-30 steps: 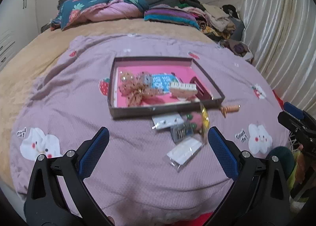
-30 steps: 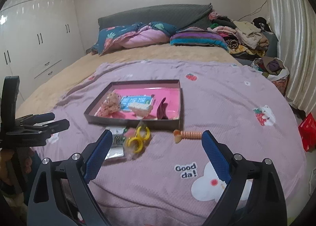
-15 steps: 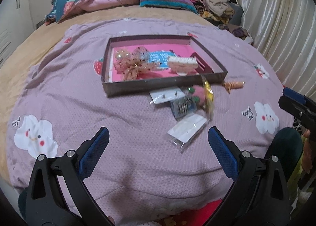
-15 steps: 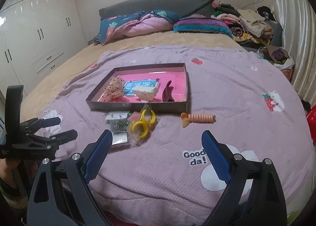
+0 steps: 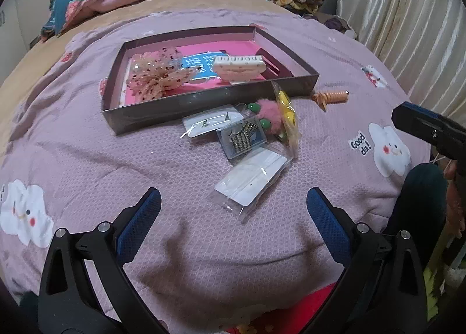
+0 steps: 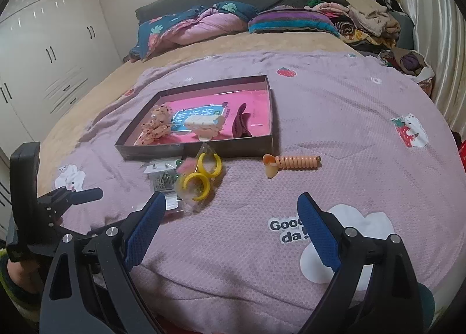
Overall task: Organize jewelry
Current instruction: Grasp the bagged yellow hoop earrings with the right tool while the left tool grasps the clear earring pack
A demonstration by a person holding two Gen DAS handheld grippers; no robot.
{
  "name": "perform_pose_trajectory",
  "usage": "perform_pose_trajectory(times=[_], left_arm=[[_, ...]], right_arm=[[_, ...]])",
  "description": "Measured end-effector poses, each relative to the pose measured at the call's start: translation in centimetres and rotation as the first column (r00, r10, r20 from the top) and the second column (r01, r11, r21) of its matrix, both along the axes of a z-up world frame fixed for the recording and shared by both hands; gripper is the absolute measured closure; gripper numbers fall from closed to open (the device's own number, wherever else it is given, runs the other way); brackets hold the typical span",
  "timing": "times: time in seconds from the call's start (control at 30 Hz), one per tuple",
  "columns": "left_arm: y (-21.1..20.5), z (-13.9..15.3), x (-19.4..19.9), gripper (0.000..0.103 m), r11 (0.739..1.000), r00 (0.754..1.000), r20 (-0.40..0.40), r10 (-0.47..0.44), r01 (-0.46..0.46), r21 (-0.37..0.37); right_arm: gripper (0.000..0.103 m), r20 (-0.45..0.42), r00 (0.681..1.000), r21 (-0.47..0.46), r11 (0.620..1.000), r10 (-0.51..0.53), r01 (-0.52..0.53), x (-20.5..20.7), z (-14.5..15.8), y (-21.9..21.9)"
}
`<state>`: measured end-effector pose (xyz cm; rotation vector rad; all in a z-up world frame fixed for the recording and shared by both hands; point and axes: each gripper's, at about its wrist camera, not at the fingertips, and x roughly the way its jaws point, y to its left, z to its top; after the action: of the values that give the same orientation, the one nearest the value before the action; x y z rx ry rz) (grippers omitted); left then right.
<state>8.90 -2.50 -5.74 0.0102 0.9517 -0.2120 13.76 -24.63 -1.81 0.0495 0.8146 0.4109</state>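
Left wrist view: left gripper (image 5: 233,211) spread wide, holding nothing, low over purple blanket (image 5: 87,165). Tray (image 5: 163,112) as landmark: inside it already a sequin bow (image 5: 154,77), a cream hair claw (image 5: 238,67), a blue card (image 5: 198,63). Still outside, just before tray's near wall: earring card (image 5: 209,124), rhinestone pack (image 5: 241,137), white card in bag (image 5: 253,179), pink pompom (image 5: 269,114), yellow hoops (image 5: 287,109); orange spiral clip (image 5: 330,96) near tray's right corner. So approx. half done, judged from this. Right wrist view: right gripper (image 6: 231,223) also wide, empty, well short of tray (image 6: 198,150). Shows what other view hides: dark clip (image 6: 241,124) inside tray at right side, hoops (image 6: 201,176) clearly as two rings in a bag, spiral clip (image 6: 291,162) full length. White card mostly hidden here behind finger.
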Motion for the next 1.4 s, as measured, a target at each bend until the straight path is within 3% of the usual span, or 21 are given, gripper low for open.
perform_pose_trajectory(times=[0.43,0.6,0.73,0.8,0.87,1.2,1.37,1.4], left_arm=[[-0.8,-1.7,1.9,0.01,0.998,0.998,-0.041,-0.048,0.046,-0.032],[-1.0,-2.5,2.8,0.015,0.996,0.996,-0.06,-0.062,0.058,-0.064],[-1.1,-3.1,3.6,0.031,0.992,0.994,-0.074,-0.081,0.073,-0.1],[-1.2,-3.4,4.0,0.038,0.988,0.992,-0.082,-0.096,0.085,-0.129],[-1.3,-3.7,4.2,0.053,0.986,0.991,-0.09,-0.102,0.089,-0.138],[-0.3,-3.9,3.7,0.057,0.985,0.99,-0.103,-0.093,0.077,-0.152],[2.2,-3.9,3.2,0.058,0.986,0.993,-0.109,-0.04,0.022,-0.167],[2.8,-3.8,3.0,0.058,0.984,0.994,-0.11,-0.026,0.006,-0.176]], right_arm=[[0.012,-0.031,0.999,0.006,1.0,0.031,-0.031,2.0,-0.7,1.6],[0.012,-0.072,0.996,0.031,0.998,0.052,-0.05,3.2,-1.5,2.4],[0.016,-0.104,0.993,0.039,0.997,0.064,-0.06,4.2,-2.4,3.2],[0.019,-0.128,0.989,0.042,0.997,0.074,-0.069,4.8,-2.9,3.7],[0.023,-0.153,0.984,0.053,0.995,0.087,-0.08,5.3,-3.5,4.1],[0.047,-0.293,0.949,0.109,0.99,0.118,-0.09,8.1,-7.1,6.7],[0.057,-0.283,0.95,0.111,0.988,0.131,-0.103,8.1,-7.8,7.0],[0.065,-0.271,0.954,0.104,0.989,0.13,-0.106,7.9,-7.6,7.0]])
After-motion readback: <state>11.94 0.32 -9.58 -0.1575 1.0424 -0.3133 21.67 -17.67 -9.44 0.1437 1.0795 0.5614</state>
